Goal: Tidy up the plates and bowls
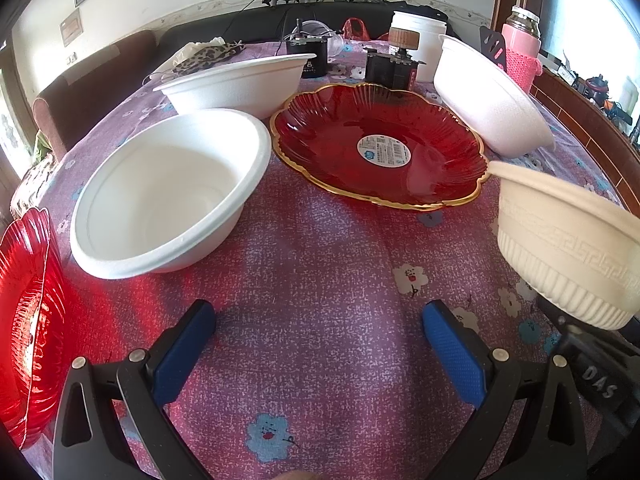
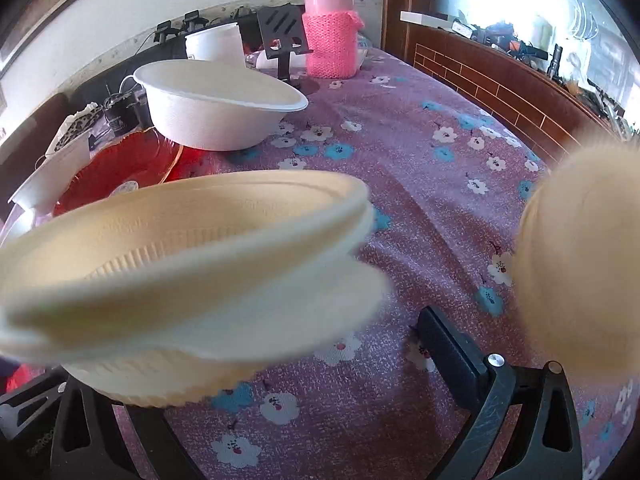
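Note:
My left gripper [image 1: 319, 330] is open and empty above the purple floral tablecloth [image 1: 320, 272]. Ahead lies a red glass plate with a gold rim [image 1: 380, 144]. A white bowl [image 1: 168, 192] sits to its left, a second [image 1: 248, 80] behind that, a third [image 1: 492, 96] at the right. Another red plate [image 1: 28, 320] is at the far left edge. A cream ribbed bowl [image 1: 572, 248] hangs at the right. In the right wrist view that cream bowl [image 2: 180, 264] sits close over the left finger. My right gripper [image 2: 280, 360] looks wide apart; its left finger is hidden. A second cream bowl [image 2: 584, 264] is blurred at right.
A pink flask in a knit sleeve [image 2: 330, 28], a white jar [image 1: 416, 44], black motor parts [image 1: 388, 68] and a leopard-print cloth [image 1: 208, 56] stand at the table's back. A wooden ledge [image 2: 500, 88] runs along the right side. A dark sofa [image 1: 100, 80] lies behind left.

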